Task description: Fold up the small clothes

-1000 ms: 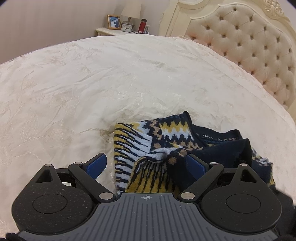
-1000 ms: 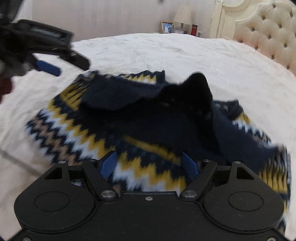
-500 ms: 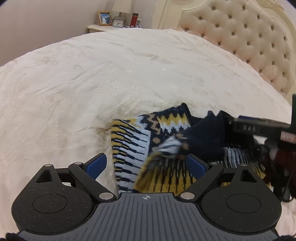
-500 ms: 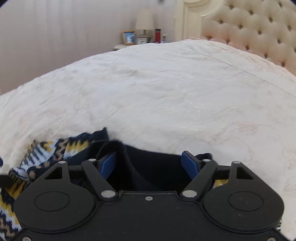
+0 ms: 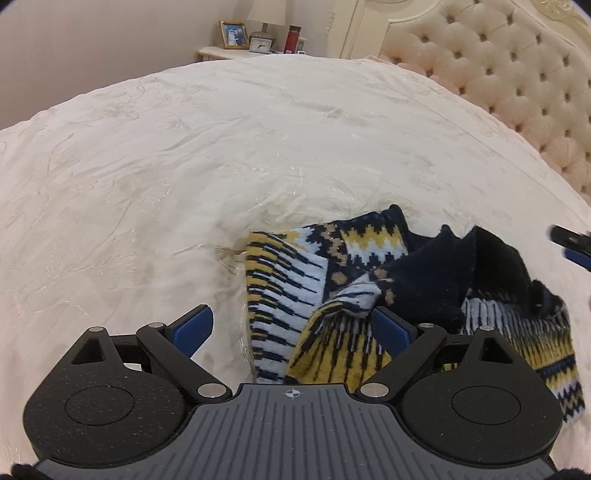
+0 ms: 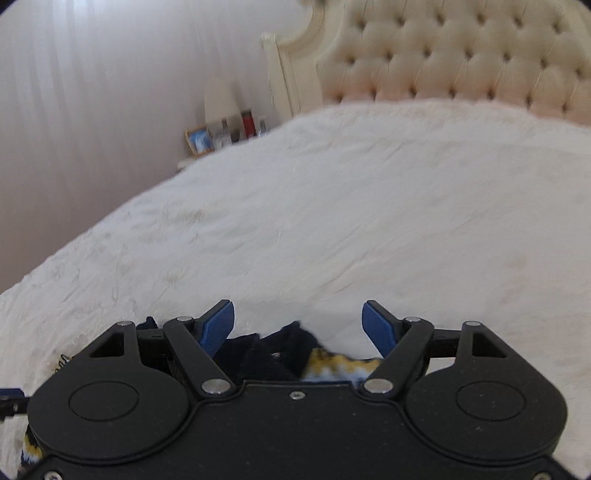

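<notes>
Left black two-finger gripper with blue pads (image 5: 291, 325) — jaws spread wide, nothing clamped, held low and angled downward. Right black two-finger gripper with blue pads (image 6: 299, 321) — jaws also wide apart, gripping nothing, its tip visible at the left view's right edge.

A cream bedspread (image 5: 221, 155) stretches ahead. Beyond it to the right stands a tufted headboard (image 5: 517, 74); far ahead, a nightstand (image 5: 218, 51) carries a photo frame (image 5: 233, 34), lamp (image 5: 266, 11) and red bottle (image 5: 292, 38).
</notes>
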The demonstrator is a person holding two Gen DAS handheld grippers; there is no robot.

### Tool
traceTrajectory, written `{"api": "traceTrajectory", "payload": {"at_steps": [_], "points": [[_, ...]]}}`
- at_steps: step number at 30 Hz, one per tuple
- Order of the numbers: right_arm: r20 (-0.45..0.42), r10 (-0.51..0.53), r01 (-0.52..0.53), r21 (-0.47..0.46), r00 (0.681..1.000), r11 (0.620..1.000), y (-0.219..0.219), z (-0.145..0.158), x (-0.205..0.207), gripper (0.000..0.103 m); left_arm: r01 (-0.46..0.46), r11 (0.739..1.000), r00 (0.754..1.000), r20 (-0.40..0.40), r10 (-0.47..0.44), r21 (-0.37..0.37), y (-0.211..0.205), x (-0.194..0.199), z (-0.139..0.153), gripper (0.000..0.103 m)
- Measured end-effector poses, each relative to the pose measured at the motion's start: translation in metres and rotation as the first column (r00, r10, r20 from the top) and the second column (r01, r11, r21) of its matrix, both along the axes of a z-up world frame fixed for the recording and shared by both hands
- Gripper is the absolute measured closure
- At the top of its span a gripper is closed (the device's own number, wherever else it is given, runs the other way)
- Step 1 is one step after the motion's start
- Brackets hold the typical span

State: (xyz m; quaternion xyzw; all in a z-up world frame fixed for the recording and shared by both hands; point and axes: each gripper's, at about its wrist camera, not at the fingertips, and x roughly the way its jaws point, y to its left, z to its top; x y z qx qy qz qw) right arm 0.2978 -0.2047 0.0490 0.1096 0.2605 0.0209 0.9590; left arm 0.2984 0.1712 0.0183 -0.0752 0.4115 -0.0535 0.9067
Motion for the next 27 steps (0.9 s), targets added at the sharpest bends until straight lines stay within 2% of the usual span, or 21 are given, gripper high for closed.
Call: {"api": "traceTrajectory", "payload": {"at_steps": [3, 6, 9, 12, 15, 19, 22, 27], "points": [[0.021, 0.124, -0.122, -0.051, 0.992, 0.991, 0.017, 0.002, -0.032, 0.024, 0.015, 1.000, 1.000, 0.004, -0.015, 0.009, -0.004, -0.001, 0.001, 0.010], [-0.023, 0.270, -0.271, -0.077, 0.963, 0.959, 0.042, -0.012, -0.052, 0.025, 0.034, 0.999, 0.999, 0.005, -0.034, 0.021, -0.010, -0.002, 0.003, 0.010], [-0.100, 0.364, -0.374, -0.123, 0.926, 0.919, 0.065, -0.035, -0.052, 0.025, 0.060, 0.998, 0.998, 0.009, -0.061, 0.032, -0.016, -0.005, 0.006, 0.010], [-0.151, 0.385, -0.402, -0.106, 0.910, 0.909, 0.070, -0.052, -0.030, 0.025, 0.096, 0.994, 0.995, 0.014, -0.097, 0.047, -0.024, -0.008, 0.009, 0.010], [-0.176, 0.309, -0.333, -0.129, 0.935, 0.934, 0.059, -0.063, 0.001, 0.025, 0.125, 0.991, 0.992, 0.008, -0.125, 0.052, -0.030, -0.009, 0.008, 0.010], [-0.163, 0.116, -0.135, -0.107, 0.980, 0.985, 0.024, -0.064, 0.028, 0.025, 0.149, 0.987, 0.989, -0.004, -0.149, 0.054, -0.038, -0.009, 0.003, 0.010], [-0.130, 0.029, -0.040, -0.077, 0.991, 0.996, 0.005, -0.058, 0.018, 0.025, 0.170, 0.983, 0.985, -0.010, -0.169, 0.064, -0.044, -0.009, -0.001, 0.010], [-0.094, 0.005, -0.007, -0.024, 0.996, 1.000, -0.006, -0.049, -0.031, 0.025, 0.203, 0.975, 0.979, -0.010, -0.203, 0.093, -0.056, -0.012, -0.006, 0.010]]}}
